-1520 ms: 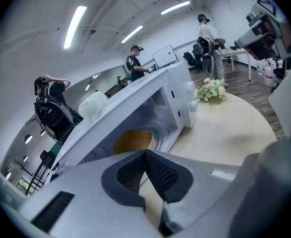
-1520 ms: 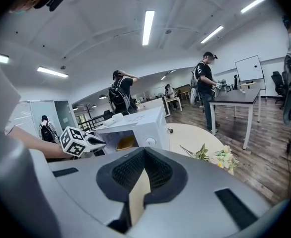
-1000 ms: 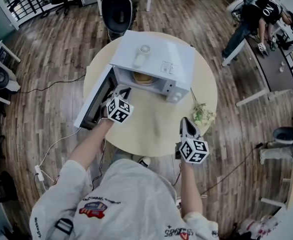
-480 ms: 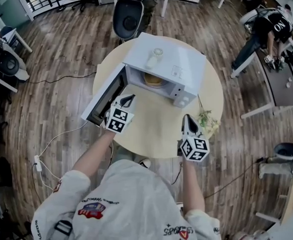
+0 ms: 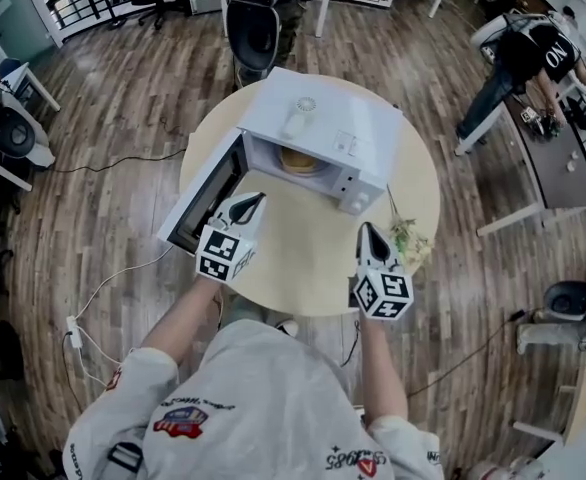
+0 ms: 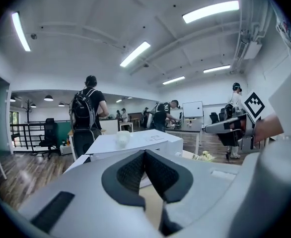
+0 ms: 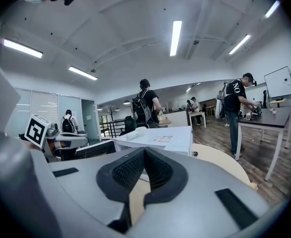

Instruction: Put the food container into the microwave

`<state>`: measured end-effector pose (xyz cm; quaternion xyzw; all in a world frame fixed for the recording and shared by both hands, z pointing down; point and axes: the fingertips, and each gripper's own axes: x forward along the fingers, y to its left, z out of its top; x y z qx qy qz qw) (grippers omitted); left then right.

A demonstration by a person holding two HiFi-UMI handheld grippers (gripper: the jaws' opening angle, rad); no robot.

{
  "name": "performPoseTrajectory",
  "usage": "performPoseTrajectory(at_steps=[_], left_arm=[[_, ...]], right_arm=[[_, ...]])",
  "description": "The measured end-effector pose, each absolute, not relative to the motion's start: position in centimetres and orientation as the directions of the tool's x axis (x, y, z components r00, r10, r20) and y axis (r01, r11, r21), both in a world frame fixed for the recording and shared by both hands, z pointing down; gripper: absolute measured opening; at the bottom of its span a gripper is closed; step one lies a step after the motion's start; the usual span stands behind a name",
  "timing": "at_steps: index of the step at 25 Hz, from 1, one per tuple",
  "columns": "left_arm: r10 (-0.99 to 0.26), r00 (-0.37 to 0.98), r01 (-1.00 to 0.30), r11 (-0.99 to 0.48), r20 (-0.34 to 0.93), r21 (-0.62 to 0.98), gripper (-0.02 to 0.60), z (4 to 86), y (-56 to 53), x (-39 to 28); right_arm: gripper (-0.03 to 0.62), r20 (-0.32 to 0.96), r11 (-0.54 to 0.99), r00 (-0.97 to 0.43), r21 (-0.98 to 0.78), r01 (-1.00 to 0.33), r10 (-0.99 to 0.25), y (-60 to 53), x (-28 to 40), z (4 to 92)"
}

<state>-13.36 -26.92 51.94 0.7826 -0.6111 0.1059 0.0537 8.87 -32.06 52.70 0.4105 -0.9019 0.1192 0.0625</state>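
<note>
Head view: the food container point(image 5: 299, 160) sits inside the microwave point(image 5: 318, 118) on the counter point(image 5: 313, 268), with the door point(image 5: 201, 203) open. The left gripper point(image 5: 254, 199) has lifted away from the door, so placement looks complete and only closing remains. The right gripper point(image 5: 366, 230) hangs clear.

Left gripper view: fingers point(image 6: 130, 171) closed, empty.

Right gripper view: fingers point(image 7: 128, 168) closed, also empty.

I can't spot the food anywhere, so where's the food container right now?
In the head view, the food container sits inside the open microwave on the round table.
</note>
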Motion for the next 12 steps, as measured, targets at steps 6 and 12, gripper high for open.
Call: performPoseTrajectory(at_steps=[6, 12], left_arm=[[-0.947, 0.24, -0.965, -0.258, 0.214, -0.058, 0.005, 51.0, -26.9, -13.0], [-0.944, 0.241, -0.965, -0.258, 0.225, -0.045, 0.005, 51.0, -27.0, -13.0]], right_arm=[[-0.008, 0.185, 0.639, -0.652, -0.129, -0.758, -0.736, -31.8, 9.6, 51.2], [-0.008, 0.191, 0.633, -0.646, -0.13, -0.763, -0.739, -31.6, 10.1, 51.1]])
